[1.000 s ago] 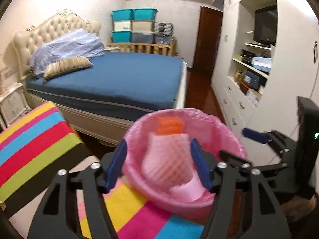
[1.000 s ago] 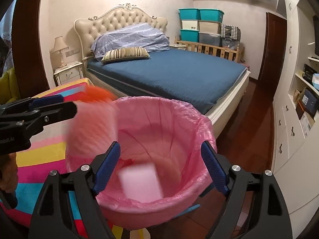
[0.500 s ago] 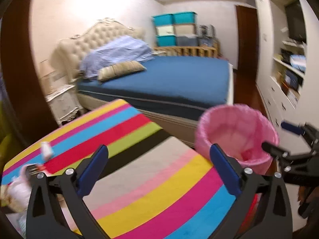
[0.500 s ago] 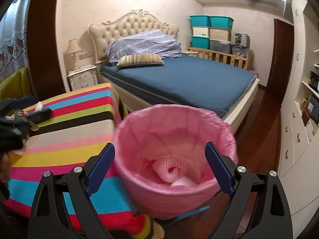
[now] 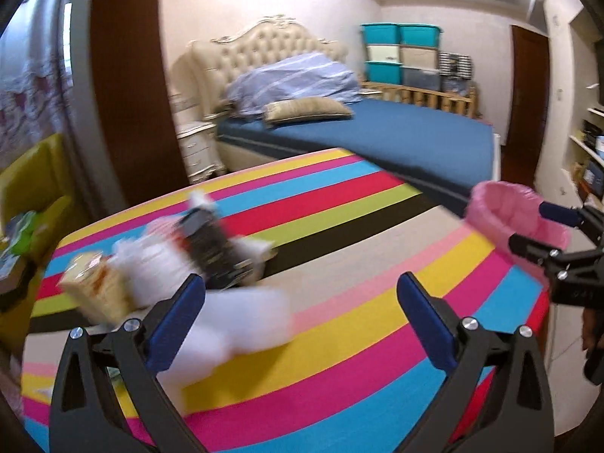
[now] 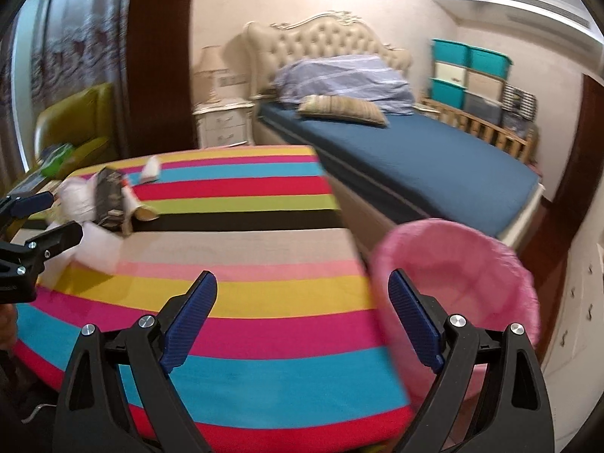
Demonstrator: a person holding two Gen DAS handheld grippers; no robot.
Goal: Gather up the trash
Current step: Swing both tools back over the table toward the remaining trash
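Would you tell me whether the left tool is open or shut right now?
Open: the left tool has its blue fingers spread wide apart, gripping nothing, over the striped tablecloth.

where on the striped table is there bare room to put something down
The striped tablecloth is bare from the trash pile across to the edge by the pink bin, and along the near side. It is crowded only at the far left corner, around the pile.
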